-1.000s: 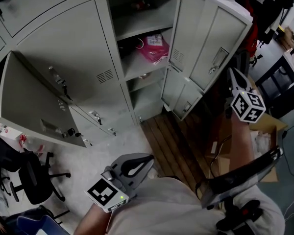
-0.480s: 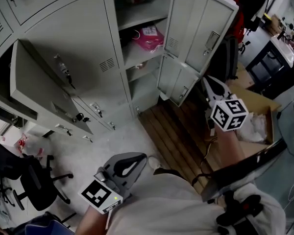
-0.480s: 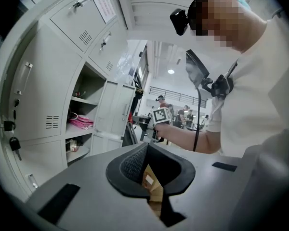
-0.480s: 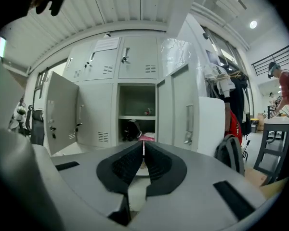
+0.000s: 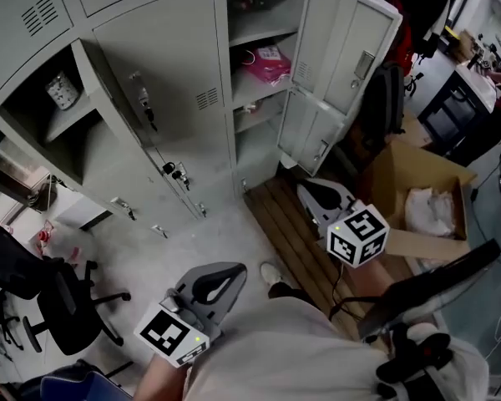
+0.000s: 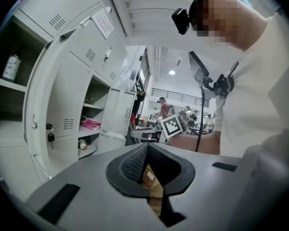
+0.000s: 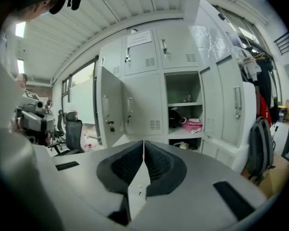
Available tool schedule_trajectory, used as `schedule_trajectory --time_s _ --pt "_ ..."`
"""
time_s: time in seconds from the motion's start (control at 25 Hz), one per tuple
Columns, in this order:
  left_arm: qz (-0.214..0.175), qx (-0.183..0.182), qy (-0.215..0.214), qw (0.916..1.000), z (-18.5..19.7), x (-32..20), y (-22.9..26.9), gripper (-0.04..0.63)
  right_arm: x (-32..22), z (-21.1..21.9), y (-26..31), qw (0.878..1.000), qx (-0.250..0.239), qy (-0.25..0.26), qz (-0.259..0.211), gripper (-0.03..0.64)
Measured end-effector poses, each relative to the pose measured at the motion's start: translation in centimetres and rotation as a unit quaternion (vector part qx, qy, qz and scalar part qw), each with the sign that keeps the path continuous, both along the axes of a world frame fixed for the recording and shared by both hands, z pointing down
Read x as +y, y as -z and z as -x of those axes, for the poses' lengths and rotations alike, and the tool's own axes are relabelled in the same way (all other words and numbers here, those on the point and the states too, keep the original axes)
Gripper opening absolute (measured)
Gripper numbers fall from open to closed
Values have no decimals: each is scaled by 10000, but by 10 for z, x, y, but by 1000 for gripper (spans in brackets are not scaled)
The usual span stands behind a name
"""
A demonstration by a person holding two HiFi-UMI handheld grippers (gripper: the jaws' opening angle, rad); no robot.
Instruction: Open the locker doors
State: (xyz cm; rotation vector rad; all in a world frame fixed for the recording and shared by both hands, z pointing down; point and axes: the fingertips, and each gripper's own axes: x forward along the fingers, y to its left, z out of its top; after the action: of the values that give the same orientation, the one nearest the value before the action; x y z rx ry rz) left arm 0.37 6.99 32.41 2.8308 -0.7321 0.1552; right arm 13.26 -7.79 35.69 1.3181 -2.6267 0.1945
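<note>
The grey lockers fill the upper head view. The right column stands open, its upper door and lower door swung out to the right. A left door also stands open, and a can shows on the shelf behind it. The middle door is closed, with keys in its lock. My right gripper hangs shut and empty over the wooden floor, apart from every door. My left gripper is held low near my body, shut and empty.
A pink bag lies on an open shelf. A cardboard box and a dark backpack stand to the right of the lockers. A black office chair is at the lower left. Wooden slats cover the floor below the open doors.
My right gripper has come down and to the left, away from the right-hand doors. The view has swung, so the open left compartment now shows. The left gripper has stayed put.
</note>
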Motion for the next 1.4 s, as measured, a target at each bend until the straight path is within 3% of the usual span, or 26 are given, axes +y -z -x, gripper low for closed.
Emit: schedule_trajectory --time_s 0.2,0.52,1.4 --pt "-4 16 163 9999 28 32 -3 11 57 61 -17 9981 21 594 189 17" --pt "104 74 377 9992 67 74 -14 11 125 130 -21 9920 90 1255 98 17" --pt "82 84 619 9980 104 119 -29 11 188 196 -17 9804 213 1955 -76 17"
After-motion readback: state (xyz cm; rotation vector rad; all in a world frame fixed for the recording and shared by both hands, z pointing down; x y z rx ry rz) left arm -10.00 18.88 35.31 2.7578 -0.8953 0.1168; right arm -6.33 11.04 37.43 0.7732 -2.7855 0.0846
